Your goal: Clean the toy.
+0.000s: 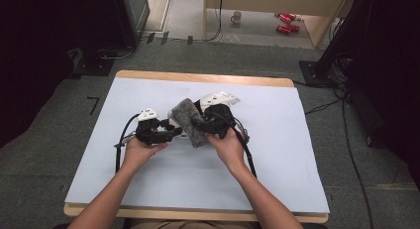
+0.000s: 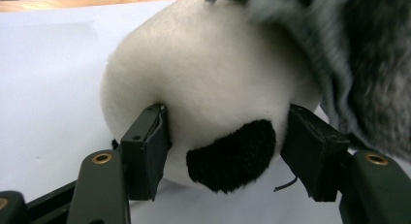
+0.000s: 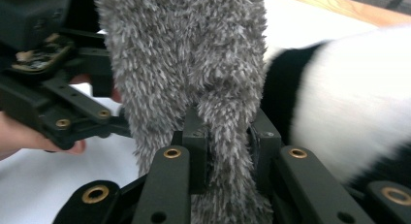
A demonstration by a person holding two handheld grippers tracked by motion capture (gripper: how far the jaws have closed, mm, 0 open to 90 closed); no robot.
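While the right gripper (image 3: 228, 136) pinches grey fur cloth (image 3: 194, 64), the left gripper (image 2: 228, 146) stands spread around a plush panda (image 2: 213, 88)

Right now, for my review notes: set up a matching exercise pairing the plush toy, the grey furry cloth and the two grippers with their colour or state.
1. plush toy
2. furry cloth
3. left gripper
4. right gripper

a. grey
b. clamped on fur
c. white with black patches
d. jaws either side of the toy's head

Pairs: 1-c, 2-a, 3-d, 4-b
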